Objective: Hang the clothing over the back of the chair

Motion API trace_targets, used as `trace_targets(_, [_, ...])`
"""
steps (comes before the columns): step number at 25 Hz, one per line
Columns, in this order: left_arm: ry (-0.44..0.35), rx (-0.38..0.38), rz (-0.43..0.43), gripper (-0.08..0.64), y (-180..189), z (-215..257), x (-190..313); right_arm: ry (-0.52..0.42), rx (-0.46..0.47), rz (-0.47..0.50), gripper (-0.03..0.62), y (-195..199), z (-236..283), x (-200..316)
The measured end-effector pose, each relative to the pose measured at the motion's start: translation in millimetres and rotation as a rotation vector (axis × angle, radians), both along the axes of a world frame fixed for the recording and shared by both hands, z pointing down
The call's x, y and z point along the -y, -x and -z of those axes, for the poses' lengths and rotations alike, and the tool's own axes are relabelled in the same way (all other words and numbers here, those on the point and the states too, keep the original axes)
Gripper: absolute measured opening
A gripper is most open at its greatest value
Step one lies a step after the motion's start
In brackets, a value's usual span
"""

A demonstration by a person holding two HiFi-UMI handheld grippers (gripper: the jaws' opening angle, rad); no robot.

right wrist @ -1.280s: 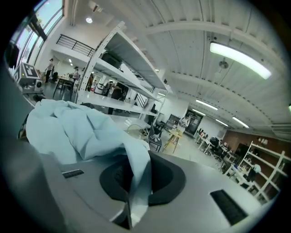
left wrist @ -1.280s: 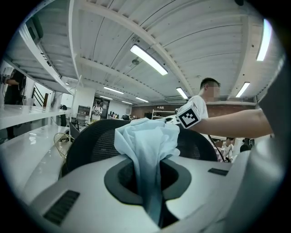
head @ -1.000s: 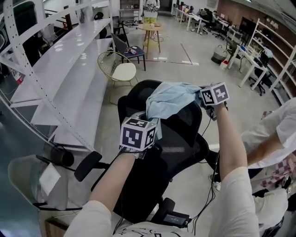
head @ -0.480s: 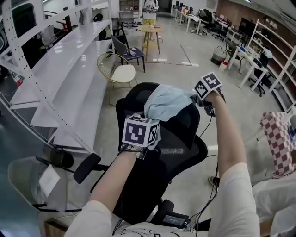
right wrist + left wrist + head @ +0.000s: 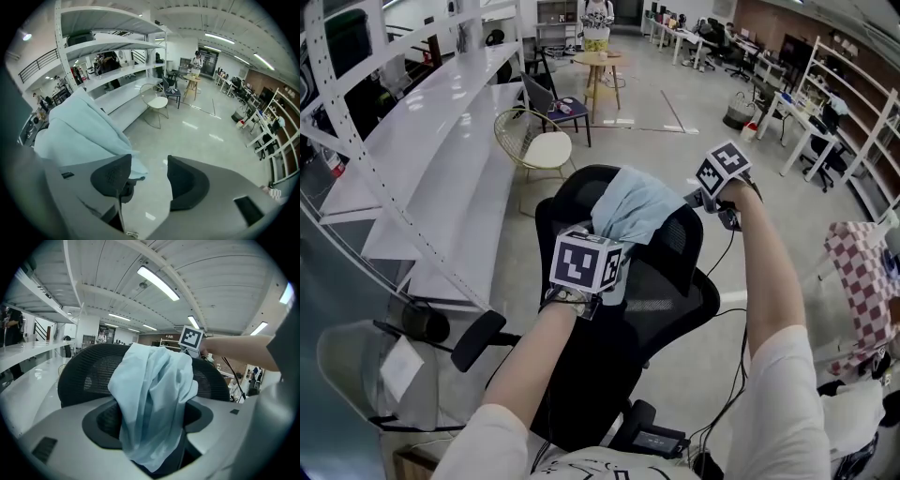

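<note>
A light blue garment lies draped over the top of the black mesh chair back. In the left gripper view the garment hangs down in front of the chair back, between the opening jaws of my left gripper; the pads do not press on it. My left gripper is at the near side of the chair back, my right gripper at its top right corner. The right gripper has its jaws opening with only floor between them, and the garment is beside its left pad.
White shelving runs along the left. A round wire chair and a wooden stool table stand beyond the office chair. A checked cloth is at the right edge. The chair's armrest juts out at lower left.
Both grippers' jaws have opened and let go of the garment, which now rests on the chair back. The right gripper tipped downward at the chair's corner. The person at the right has moved out of view.
</note>
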State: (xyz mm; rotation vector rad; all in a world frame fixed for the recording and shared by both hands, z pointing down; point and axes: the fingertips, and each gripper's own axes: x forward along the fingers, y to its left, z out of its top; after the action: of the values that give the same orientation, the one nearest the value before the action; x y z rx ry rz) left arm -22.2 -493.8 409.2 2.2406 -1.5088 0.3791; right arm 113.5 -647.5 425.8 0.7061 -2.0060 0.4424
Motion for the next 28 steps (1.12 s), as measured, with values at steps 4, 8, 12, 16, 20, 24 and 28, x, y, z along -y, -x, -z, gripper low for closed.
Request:
trace_targets(4, [0.003, 0.011, -0.031, 0.357, -5, 3, -8, -0.025, -0.008, 0.009, 0.238, -3, 18, -11])
trace_targets(8, [0.011, 0.013, -0.048, 0.364, -5, 4, -18, -0.063, 0.002, 0.008, 0.238, -5, 43, -23])
trace_targets(12, [0.004, 0.006, -0.060, 0.364, -4, 5, -28, -0.100, 0.016, -0.006, 0.238, -3, 63, -36])
trace_targets(16, [-0.001, 0.006, -0.063, 0.364, -11, 10, -38, -0.121, 0.038, -0.025, 0.238, -10, 80, -52])
trace_targets(20, [-0.013, 0.009, -0.073, 0.364, -15, 18, -51, -0.137, 0.078, -0.047, 0.236, -13, 94, -71])
trace_targets(24, [-0.032, -0.003, -0.068, 0.364, -11, 28, -67, -0.164, 0.100, -0.051, 0.224, -10, 107, -97])
trace_targets(28, [-0.053, -0.023, -0.066, 0.364, -9, 39, -86, -0.174, 0.144, -0.039, 0.173, -5, 118, -132])
